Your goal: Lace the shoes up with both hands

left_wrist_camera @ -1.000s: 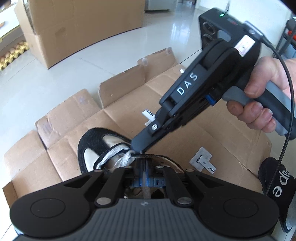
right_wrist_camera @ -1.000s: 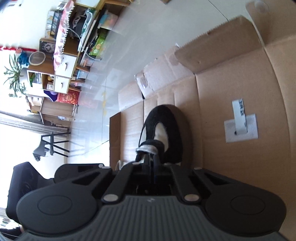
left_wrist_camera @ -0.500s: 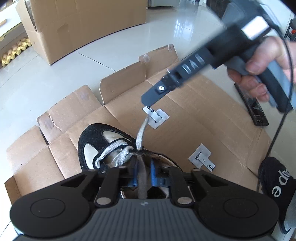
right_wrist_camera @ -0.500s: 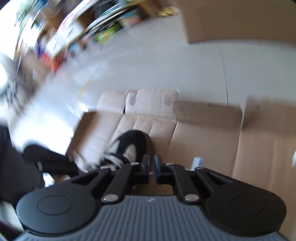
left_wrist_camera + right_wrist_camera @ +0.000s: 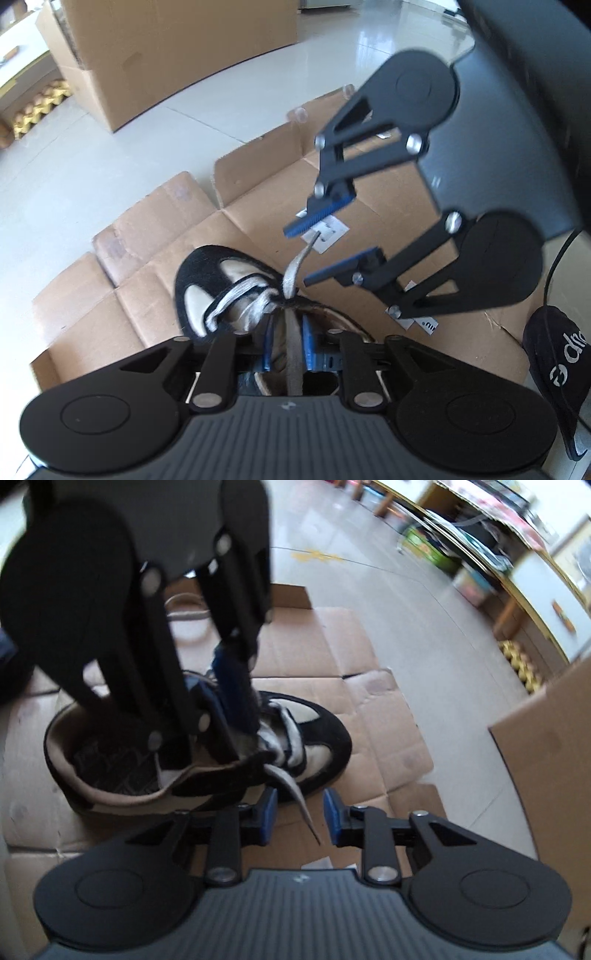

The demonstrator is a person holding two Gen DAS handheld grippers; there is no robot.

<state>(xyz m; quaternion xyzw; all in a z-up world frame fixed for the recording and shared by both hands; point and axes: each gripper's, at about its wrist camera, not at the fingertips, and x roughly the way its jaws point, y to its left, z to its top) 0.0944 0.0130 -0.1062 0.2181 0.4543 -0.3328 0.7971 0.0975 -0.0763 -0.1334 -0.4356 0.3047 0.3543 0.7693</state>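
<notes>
Here a flattened cardboard sheet (image 5: 373, 236) covers the floor, and a black and cream shoe (image 5: 207, 280) sits on it near the middle. The left gripper (image 5: 287, 345) is low over the shoe's opening, jaws slightly apart around the grey lace (image 5: 293, 273), not visibly pinching it. The right gripper (image 5: 298, 816), jaws spread, hangs around the lace's loose end.

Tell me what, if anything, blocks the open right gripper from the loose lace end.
Nothing visible does. The lace end sticks out from the shoe into the gap of the open right gripper, its tip between the blue pads, touching neither.
</notes>
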